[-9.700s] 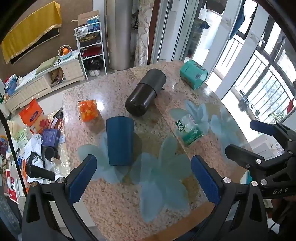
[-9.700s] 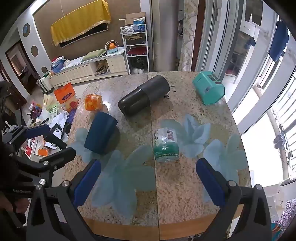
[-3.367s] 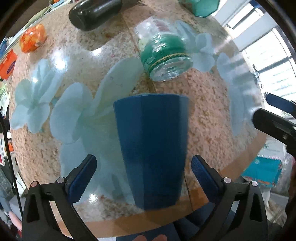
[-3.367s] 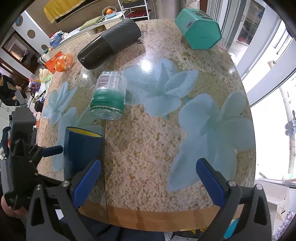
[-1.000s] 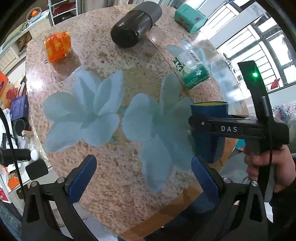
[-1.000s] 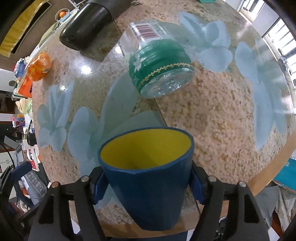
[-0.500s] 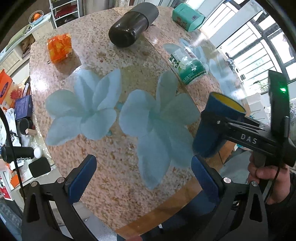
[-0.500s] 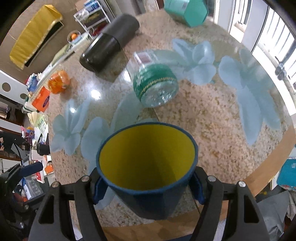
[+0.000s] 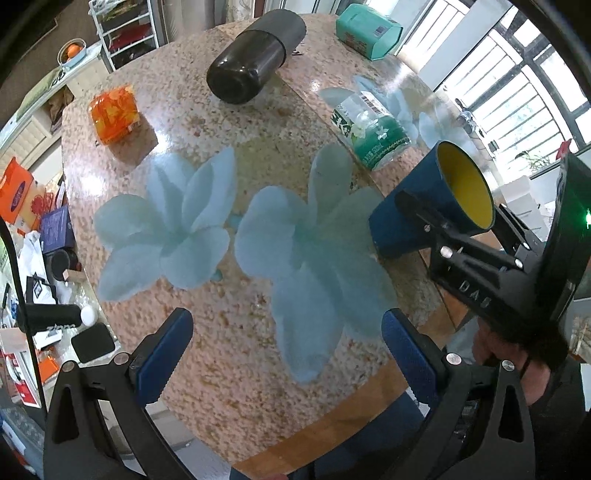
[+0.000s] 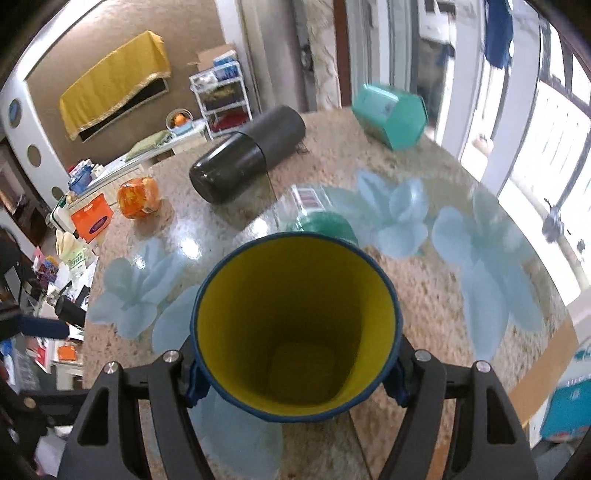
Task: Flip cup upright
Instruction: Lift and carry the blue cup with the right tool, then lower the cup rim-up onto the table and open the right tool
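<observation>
The cup (image 9: 424, 206) is dark blue outside and yellow inside. My right gripper (image 10: 295, 373) is shut on the cup (image 10: 295, 332), whose open mouth faces the right wrist camera. In the left wrist view the cup is tilted, mouth up and to the right, with its base near the table's right edge. I cannot tell whether the base touches the table. My left gripper (image 9: 284, 350) is open and empty above the table's near edge, to the left of the cup.
On the round granite table (image 9: 221, 295) with pale blue flowers lie a black cylinder (image 9: 255, 62), a clear bottle with a green label (image 9: 369, 125), an orange jar (image 9: 114, 110) and a teal box (image 9: 369, 27). Floor clutter lies left.
The right gripper has tipped the cup over from upright, so its mouth now faces the right wrist camera. The left gripper has stayed open and moved slightly.
</observation>
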Motion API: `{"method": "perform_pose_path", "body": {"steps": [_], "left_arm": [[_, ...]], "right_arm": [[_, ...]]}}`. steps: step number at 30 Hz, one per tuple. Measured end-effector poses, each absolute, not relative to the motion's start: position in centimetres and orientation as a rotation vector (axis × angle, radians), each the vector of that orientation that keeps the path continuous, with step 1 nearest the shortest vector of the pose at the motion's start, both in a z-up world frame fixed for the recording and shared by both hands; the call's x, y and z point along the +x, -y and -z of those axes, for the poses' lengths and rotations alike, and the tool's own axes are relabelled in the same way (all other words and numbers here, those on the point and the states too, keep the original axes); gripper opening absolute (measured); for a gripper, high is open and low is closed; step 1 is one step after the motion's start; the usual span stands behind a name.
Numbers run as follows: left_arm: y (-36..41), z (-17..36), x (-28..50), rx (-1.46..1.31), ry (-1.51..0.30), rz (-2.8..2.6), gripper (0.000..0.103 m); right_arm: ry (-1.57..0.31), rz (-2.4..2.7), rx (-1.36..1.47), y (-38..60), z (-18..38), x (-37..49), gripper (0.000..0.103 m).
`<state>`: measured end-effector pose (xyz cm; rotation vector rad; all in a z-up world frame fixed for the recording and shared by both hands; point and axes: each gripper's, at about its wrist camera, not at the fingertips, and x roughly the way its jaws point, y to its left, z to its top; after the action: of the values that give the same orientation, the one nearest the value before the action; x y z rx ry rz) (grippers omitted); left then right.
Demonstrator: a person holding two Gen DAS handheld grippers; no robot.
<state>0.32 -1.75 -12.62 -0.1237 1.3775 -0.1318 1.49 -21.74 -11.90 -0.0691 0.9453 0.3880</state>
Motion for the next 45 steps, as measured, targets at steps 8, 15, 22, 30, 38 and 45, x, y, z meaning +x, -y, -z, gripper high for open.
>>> {"method": "perform_pose_path", "body": {"steps": [8, 15, 22, 30, 38, 45], "left_arm": [[2.7, 13.4, 0.3, -0.053, -1.391, 0.131, 0.103], [3.0, 13.7, 0.2, -0.042, -1.403, 0.129, 0.103], [2.6, 13.7, -0.1, -0.057, -1.399, 0.133, 0.103], [1.6, 11.3, -0.4, -0.082, -1.336, 0.14, 0.103], [2.3, 7.1, 1.4, -0.094, -1.222, 0.121, 0.103], [4.4, 4.7, 3.0, -0.106, -1.158, 0.104, 0.103]], "right_arm": [[-0.846, -0.429, -0.111, 21.4, 12.7, 1.0, 0.071], [-0.867, -0.437, -0.091, 21.7, 12.8, 1.2, 0.076], [-0.864, -0.47, -0.084, 21.8, 11.6, 1.2, 0.103], [-0.844, -0.469, -0.108, 22.1, 7.5, 1.2, 0.103], [-0.934, -0.379, -0.123, 23.5, 3.0, 3.1, 0.103], [-1.098, -0.357, -0.115, 25.4, 1.8, 4.4, 0.103]]}}
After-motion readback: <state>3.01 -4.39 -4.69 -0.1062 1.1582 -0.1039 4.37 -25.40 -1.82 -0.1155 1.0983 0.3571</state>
